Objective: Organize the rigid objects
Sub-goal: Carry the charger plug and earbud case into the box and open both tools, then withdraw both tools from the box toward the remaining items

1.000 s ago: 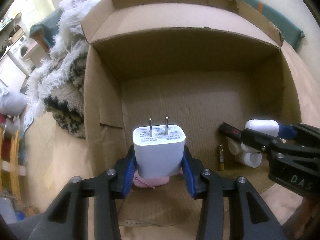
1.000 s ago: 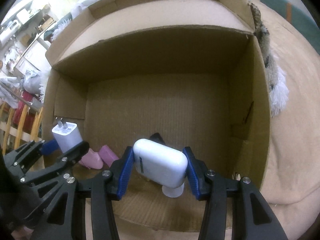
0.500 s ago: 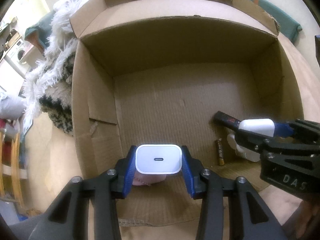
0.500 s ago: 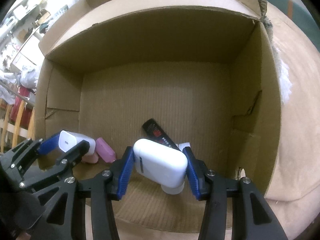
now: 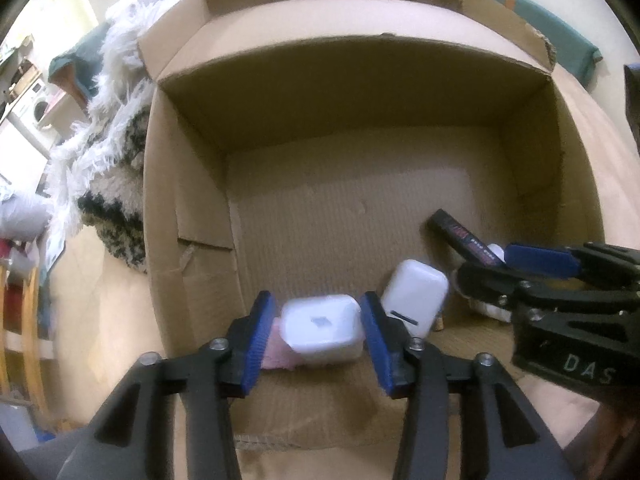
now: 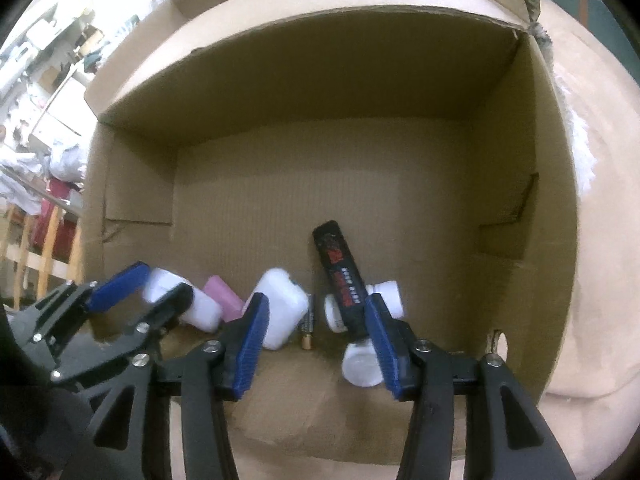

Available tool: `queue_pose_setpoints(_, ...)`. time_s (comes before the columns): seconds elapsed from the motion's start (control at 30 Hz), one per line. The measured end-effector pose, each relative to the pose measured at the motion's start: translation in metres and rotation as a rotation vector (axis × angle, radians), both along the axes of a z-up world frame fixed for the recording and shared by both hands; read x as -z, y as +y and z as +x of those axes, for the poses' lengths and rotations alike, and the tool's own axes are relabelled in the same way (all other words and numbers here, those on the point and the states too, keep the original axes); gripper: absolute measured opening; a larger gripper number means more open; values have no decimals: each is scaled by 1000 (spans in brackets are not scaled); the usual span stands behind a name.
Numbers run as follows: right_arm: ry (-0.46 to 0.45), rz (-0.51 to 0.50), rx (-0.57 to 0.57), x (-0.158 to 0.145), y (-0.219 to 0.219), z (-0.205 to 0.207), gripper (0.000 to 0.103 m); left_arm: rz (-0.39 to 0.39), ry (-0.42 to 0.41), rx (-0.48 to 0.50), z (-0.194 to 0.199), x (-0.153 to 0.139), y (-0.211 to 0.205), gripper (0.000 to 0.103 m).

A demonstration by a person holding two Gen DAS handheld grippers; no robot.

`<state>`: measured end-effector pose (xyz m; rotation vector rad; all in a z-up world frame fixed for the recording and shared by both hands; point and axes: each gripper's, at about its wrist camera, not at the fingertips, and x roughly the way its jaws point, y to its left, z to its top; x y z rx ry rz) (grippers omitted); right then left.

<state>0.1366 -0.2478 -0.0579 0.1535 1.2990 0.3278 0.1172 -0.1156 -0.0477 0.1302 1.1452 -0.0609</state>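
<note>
Both grippers point down into the box (image 5: 188, 208), near its front wall. Left gripper (image 5: 316, 332): jaws just opened, gaps visible on both sides of the charger (image 5: 320, 330), which sits blurred between the pads on the box floor, resting against the pink piece (image 5: 276, 354). Right gripper (image 6: 314, 330): jaws just opened too, standing wide, nothing pressed. The white case (image 6: 280, 308) lies on the floor just beyond its left finger, beside a small battery (image 6: 307, 330). Black tube (image 6: 340, 276) lies across white bottles (image 6: 362, 364) by the right finger.
</note>
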Motion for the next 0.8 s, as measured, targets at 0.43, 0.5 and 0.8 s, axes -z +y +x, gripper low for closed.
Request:
queue_pose_setpoints(0.43,-115,89,52,-28,-6,4,102,-30,-62,-16,-6,-23,3,66)
queue_pose_setpoints(0.5,-129,94,63,-29,-6,5,103,-43,-74,-24,-6,-26,6,66)
queue_pose_setpoints(0.8,-190,128,93,-45,-14,0,103,-80,-121,-28,-13,-45,16,66)
